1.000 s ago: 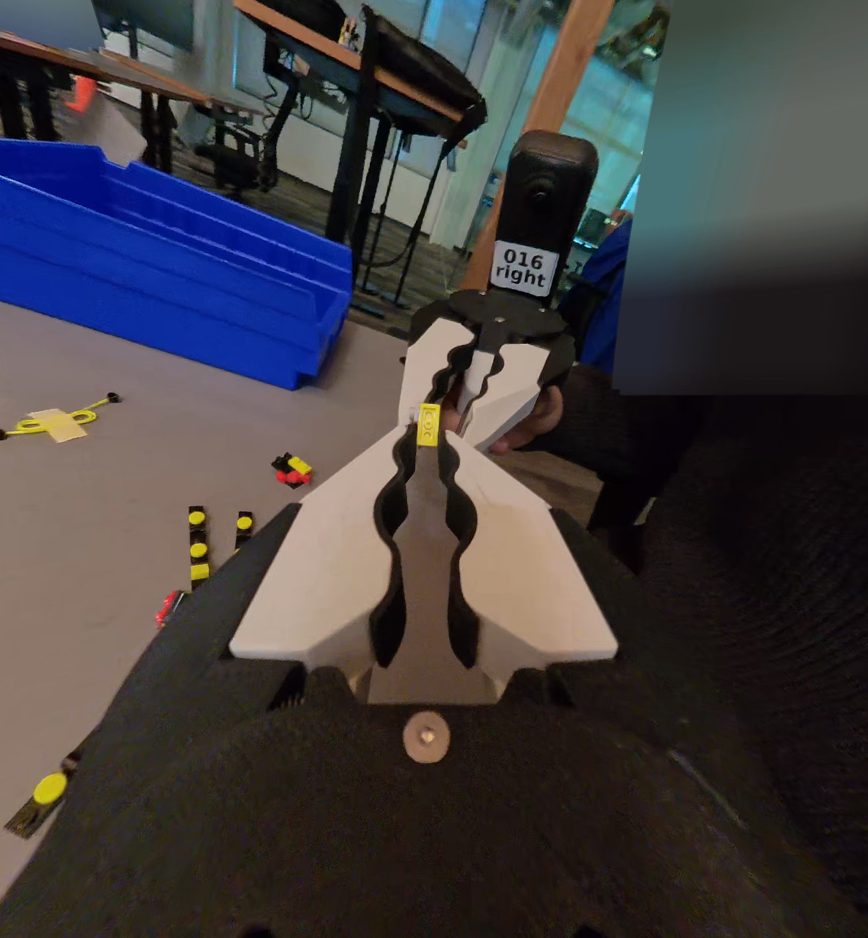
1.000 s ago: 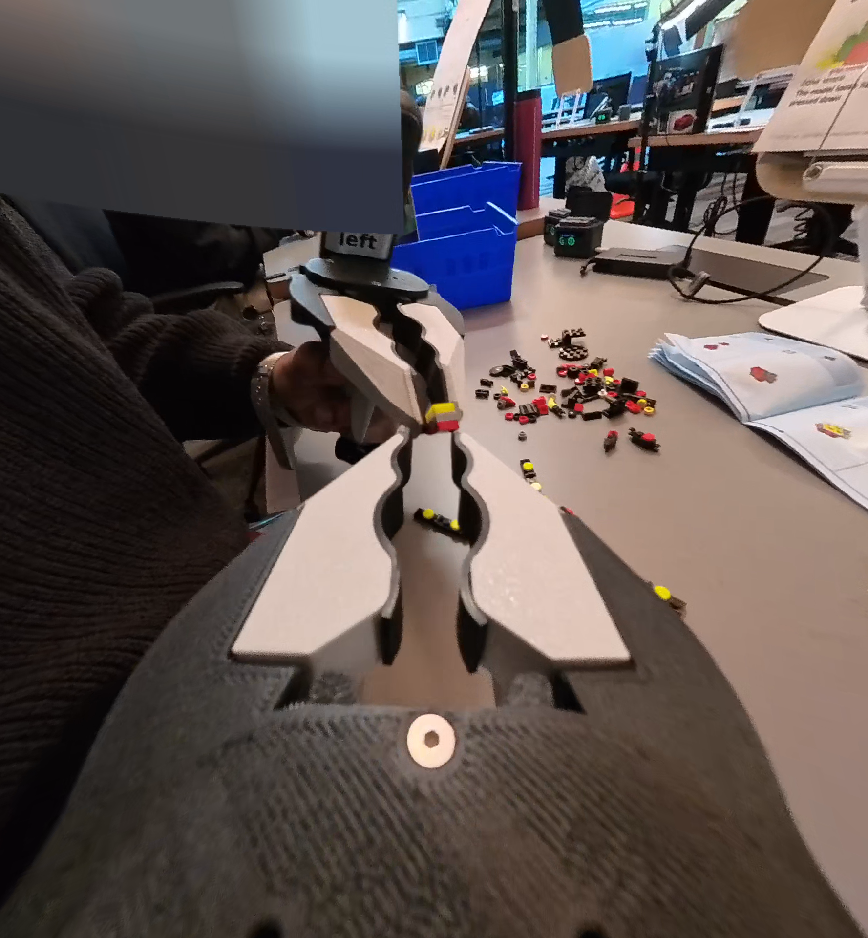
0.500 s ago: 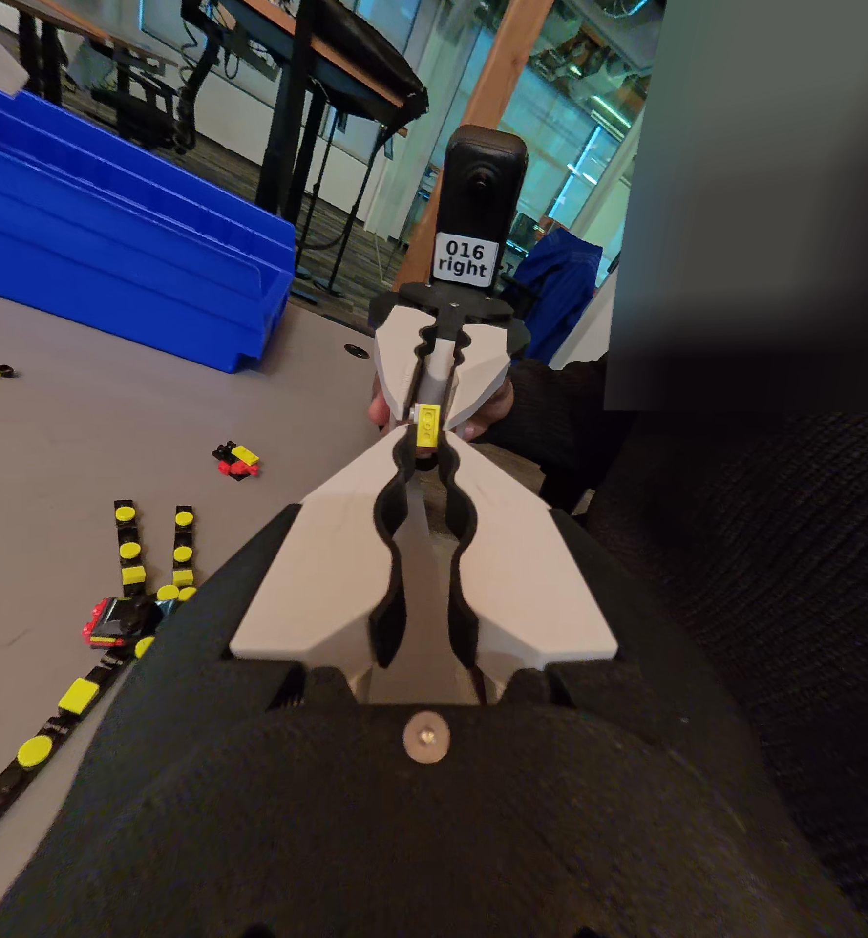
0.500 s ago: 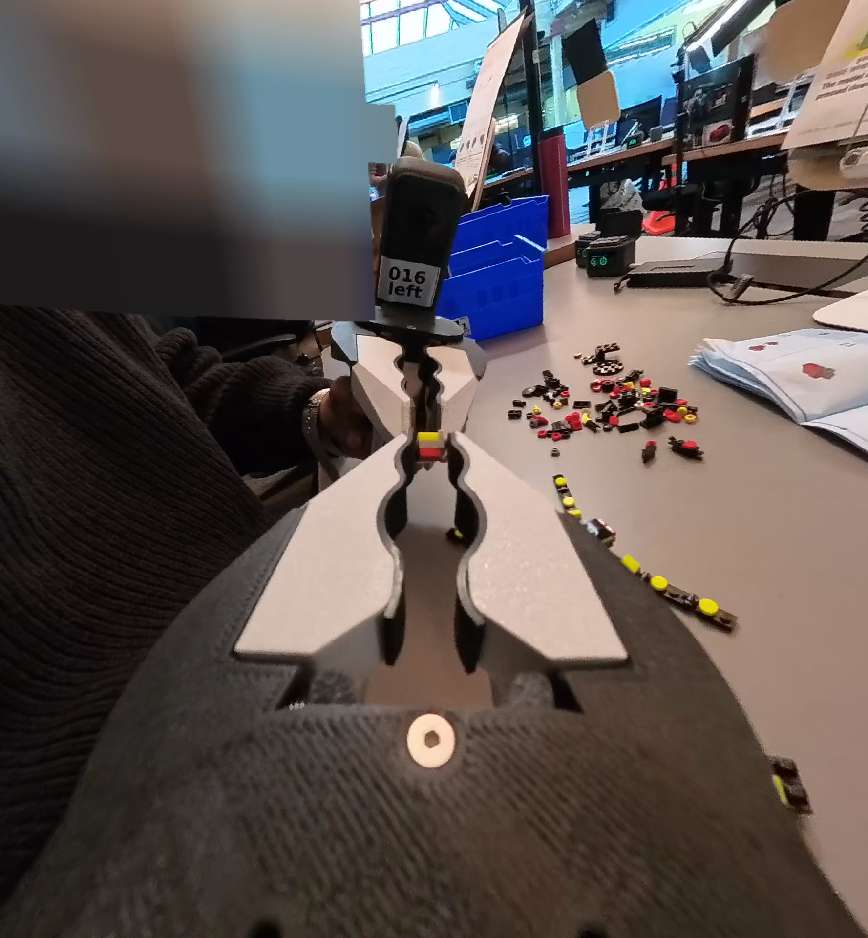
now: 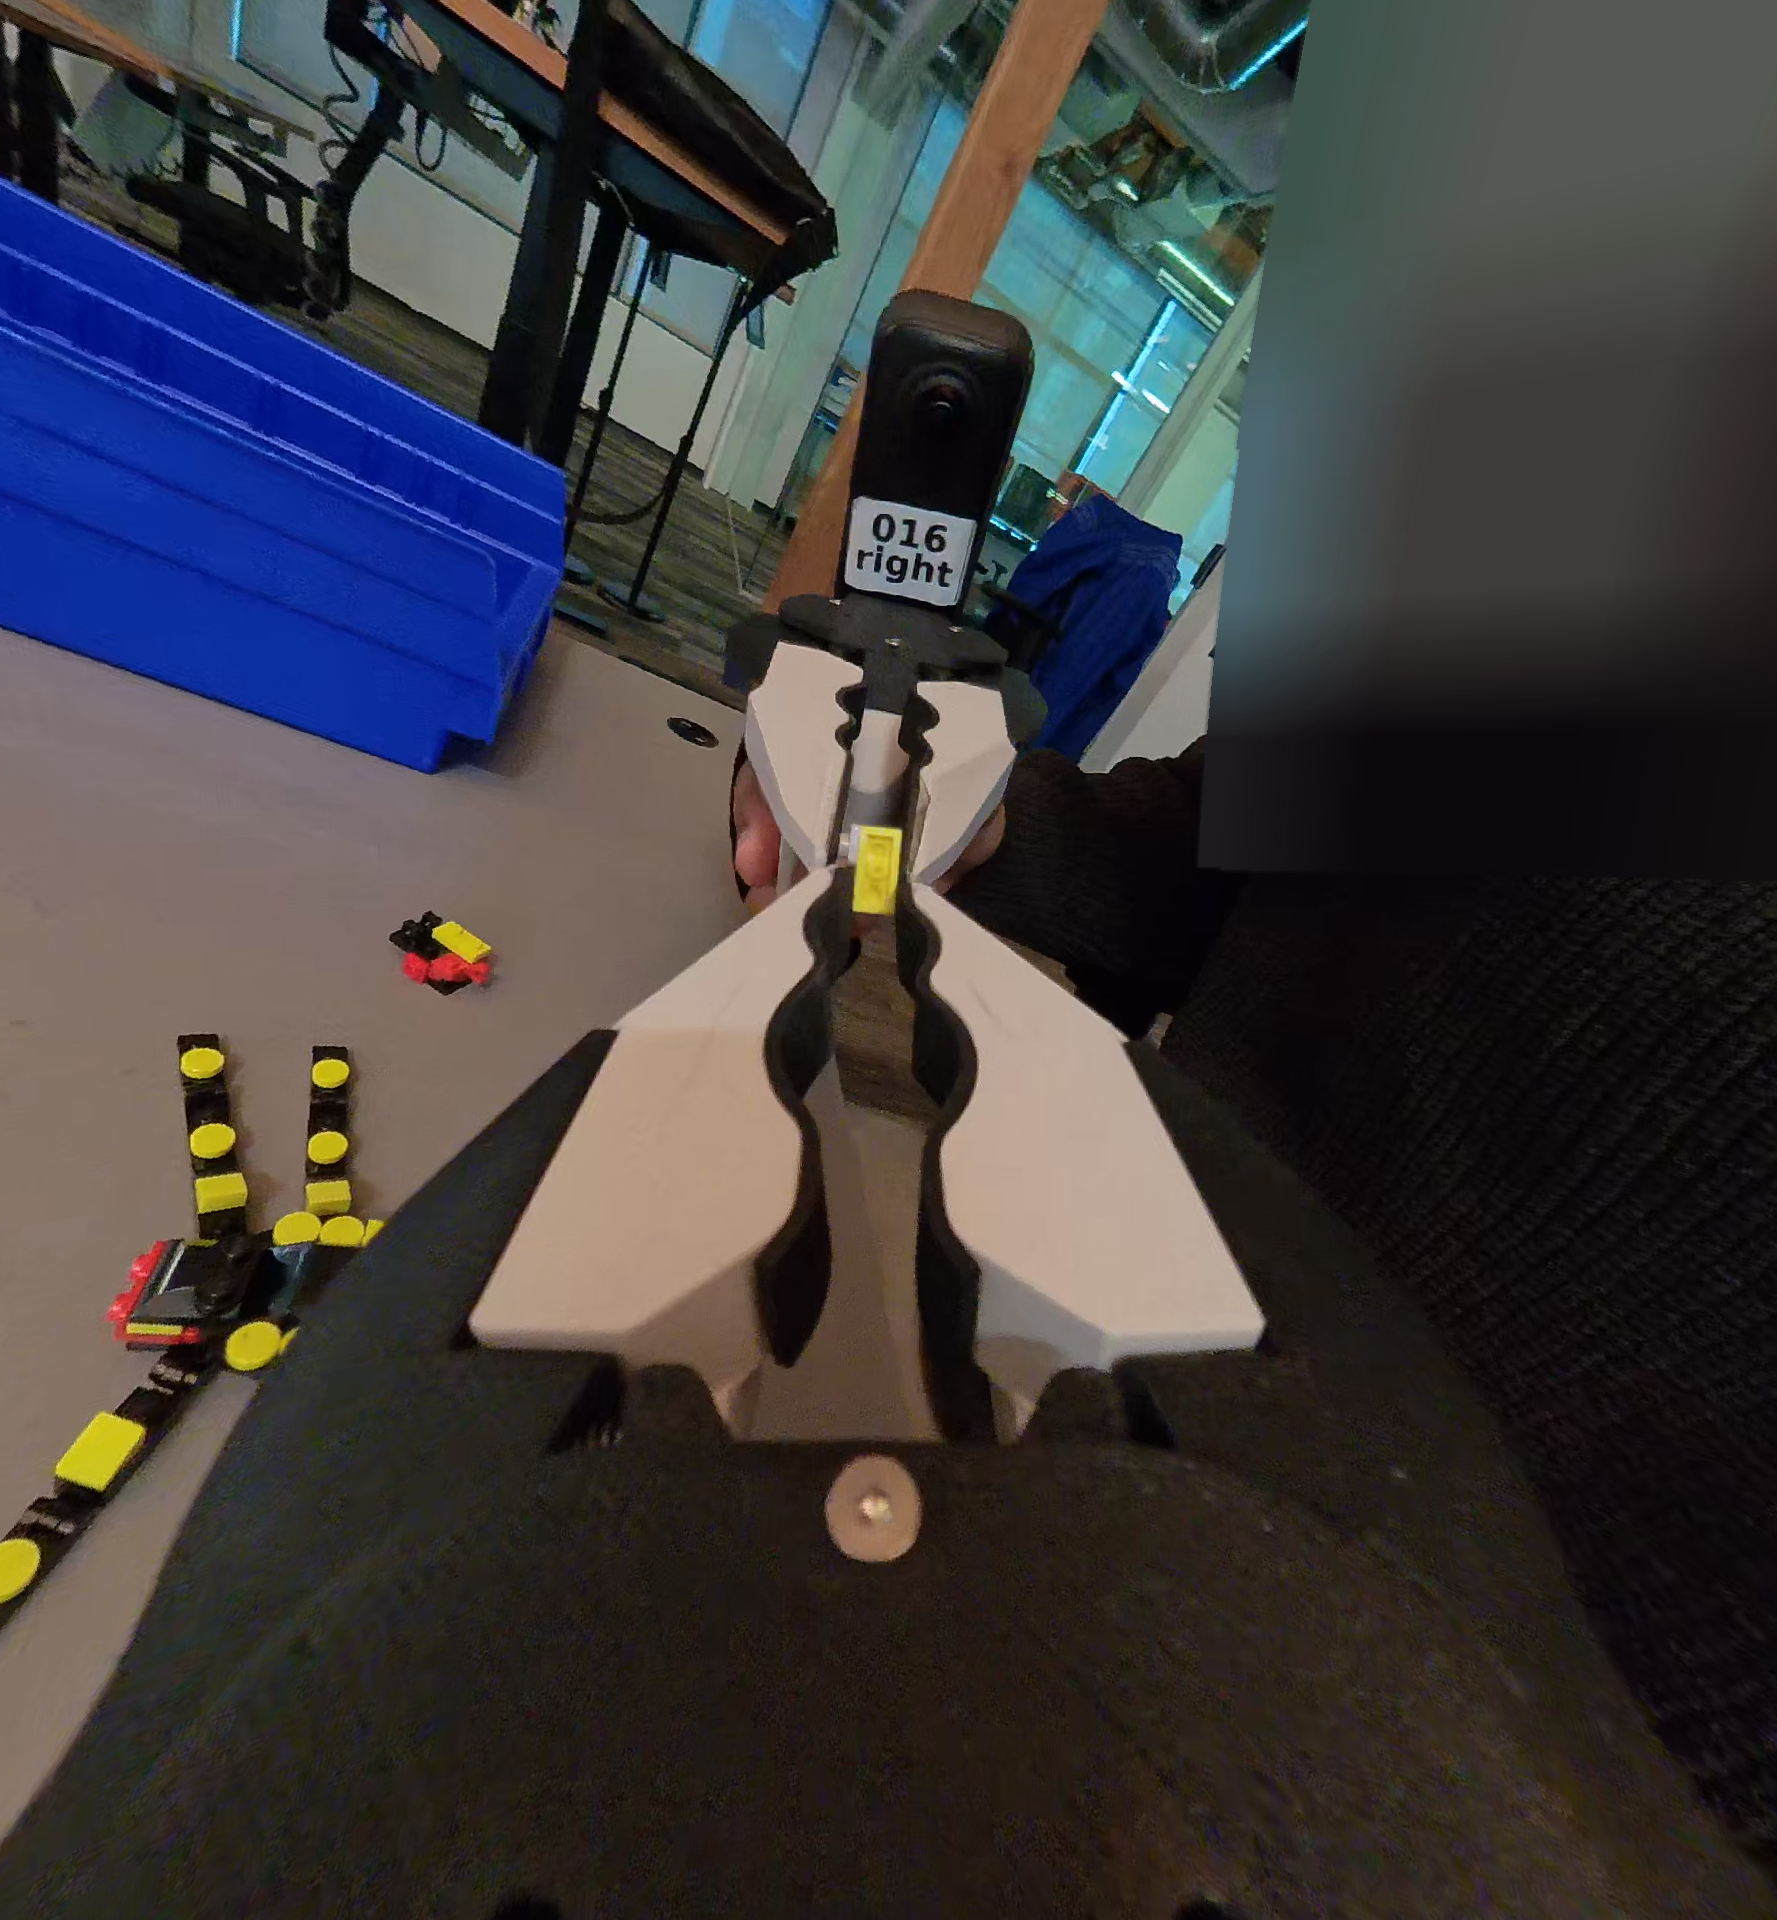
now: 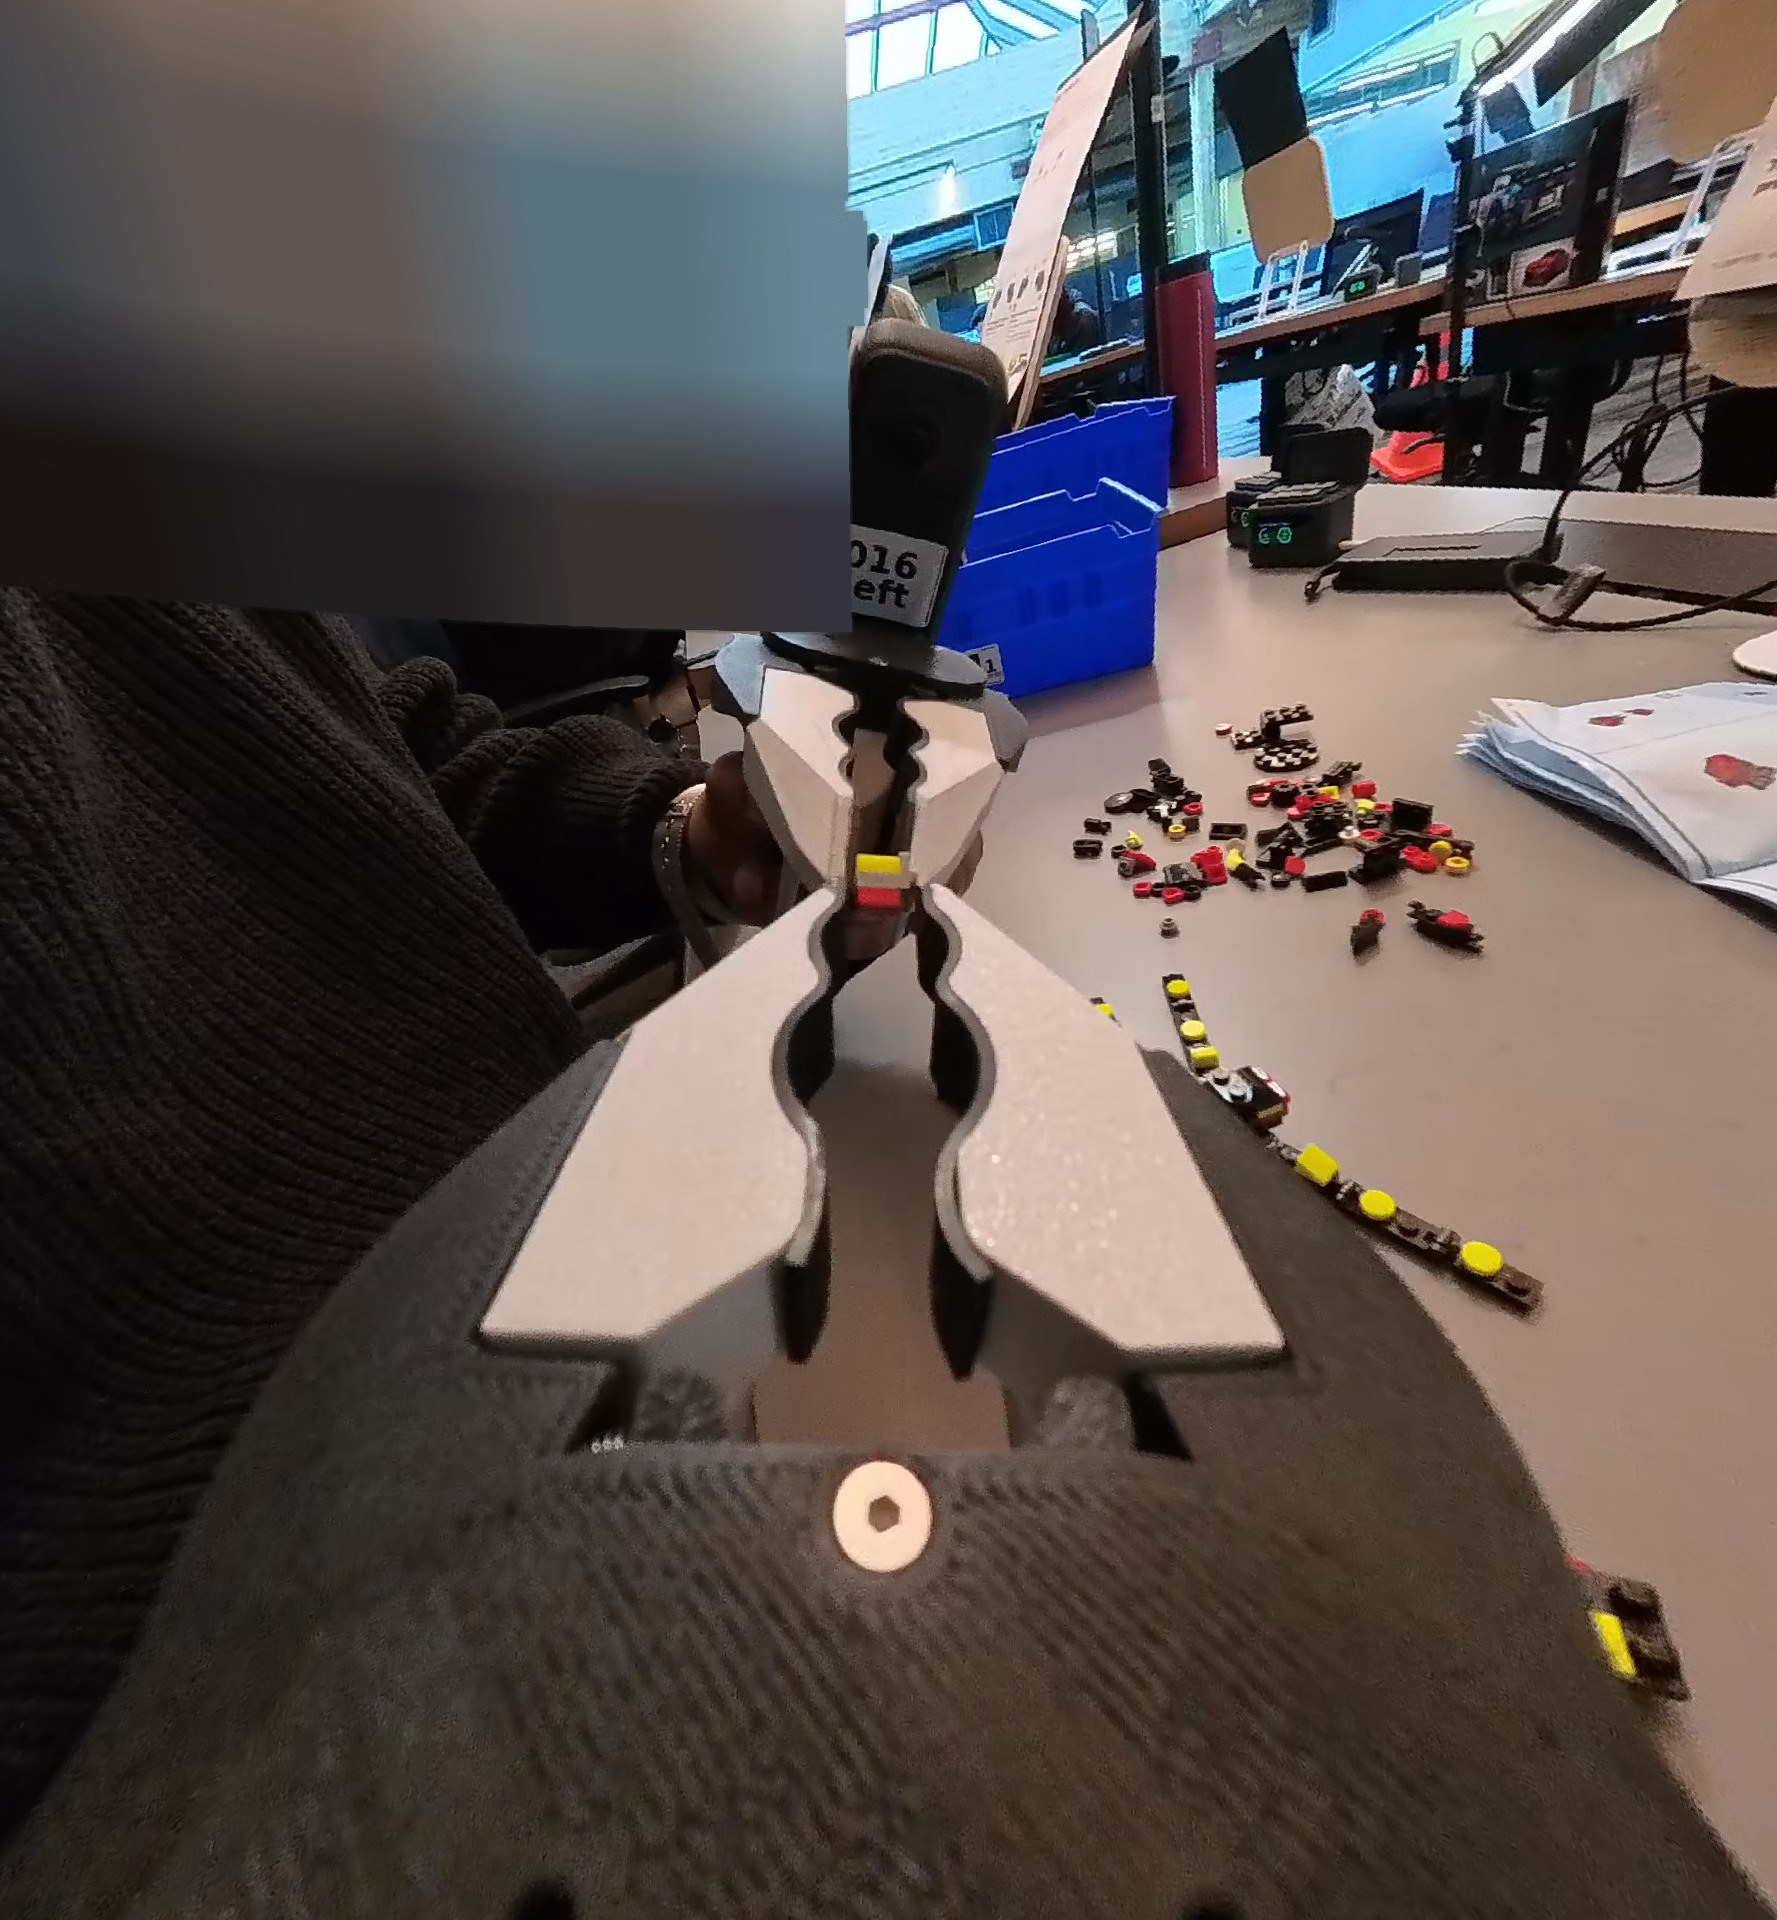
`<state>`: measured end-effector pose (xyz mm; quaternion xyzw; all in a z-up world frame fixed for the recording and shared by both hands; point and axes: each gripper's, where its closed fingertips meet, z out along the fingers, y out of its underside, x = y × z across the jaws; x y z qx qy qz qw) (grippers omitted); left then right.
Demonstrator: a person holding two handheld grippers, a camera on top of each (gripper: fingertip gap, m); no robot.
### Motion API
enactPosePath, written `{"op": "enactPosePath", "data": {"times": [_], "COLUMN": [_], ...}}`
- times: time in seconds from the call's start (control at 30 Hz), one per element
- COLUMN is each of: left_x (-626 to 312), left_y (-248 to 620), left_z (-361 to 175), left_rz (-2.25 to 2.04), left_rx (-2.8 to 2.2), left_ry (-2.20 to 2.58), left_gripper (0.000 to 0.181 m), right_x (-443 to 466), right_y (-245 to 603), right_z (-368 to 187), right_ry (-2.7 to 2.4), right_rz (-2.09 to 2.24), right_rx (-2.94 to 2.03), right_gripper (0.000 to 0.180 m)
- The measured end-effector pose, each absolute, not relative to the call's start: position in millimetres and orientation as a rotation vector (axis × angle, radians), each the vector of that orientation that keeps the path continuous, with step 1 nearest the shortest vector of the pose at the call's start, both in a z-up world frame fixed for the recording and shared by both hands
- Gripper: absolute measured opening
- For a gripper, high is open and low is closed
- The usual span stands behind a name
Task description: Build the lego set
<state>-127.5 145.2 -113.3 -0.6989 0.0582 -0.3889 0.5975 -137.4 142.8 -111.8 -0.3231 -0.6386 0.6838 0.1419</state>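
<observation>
My left gripper [image 5: 871, 891] is shut on a small lego stack [image 5: 876, 871], a yellow plate on top with red below, held in the air above the table edge. The stack shows in the right wrist view [image 6: 882, 881] too. My right gripper [image 6: 879, 906] faces the left one tip to tip. Its jaws are nearly closed at the same stack, with a small light grey piece [image 6: 905, 864] at its tips. In the left wrist view the right gripper [image 5: 868, 831] sits just beyond the yellow plate. A hand holds each gripper.
Black strips with yellow studs [image 5: 209, 1132] and a red and black model body [image 5: 198, 1288] lie on the grey table [image 5: 188, 831]. There is also a small red, black and yellow sub-build [image 5: 442, 951], a loose lego pile [image 6: 1299, 821], a booklet [image 6: 1673, 790] and blue bins [image 5: 240, 520]. My two grippers' fingertips are within a few centimetres of each other.
The two grippers have moved from slightly offset to lined up tip to tip and lifted a little. The stack stays in the left gripper. Little has changed in the last half second.
</observation>
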Motion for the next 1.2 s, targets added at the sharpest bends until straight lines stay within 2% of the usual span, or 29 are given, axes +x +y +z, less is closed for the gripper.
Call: {"op": "enactPosePath", "data": {"times": [0.17,0.3,0.47,1.2], "left_x": [-127.8,-123.2,-124.3,-126.8], "left_y": [146.7,146.1,146.0,146.2], "left_z": [-116.3,-119.1,-119.6,-116.2], "left_rz": [-0.905,-0.971,-0.964,-0.959], "left_rx": [-1.634,-1.655,-1.660,-1.689], "left_ry": [0.117,0.101,0.100,0.086], "left_gripper": [0.007,0.018,0.007,0.004], "right_x": [-137.5,-135.7,-134.4,-133.9], "right_y": [144.3,144.2,144.0,143.4], "right_z": [-111.2,-111.4,-114.3,-116.6], "right_ry": [-1.845,-1.861,-1.900,-1.964], "right_rz": [1.967,1.990,1.960,1.960], "right_rx": [-0.940,-0.952,-0.951,-1.023], "right_gripper": [0.009,0.009,0.007,0.007]}}
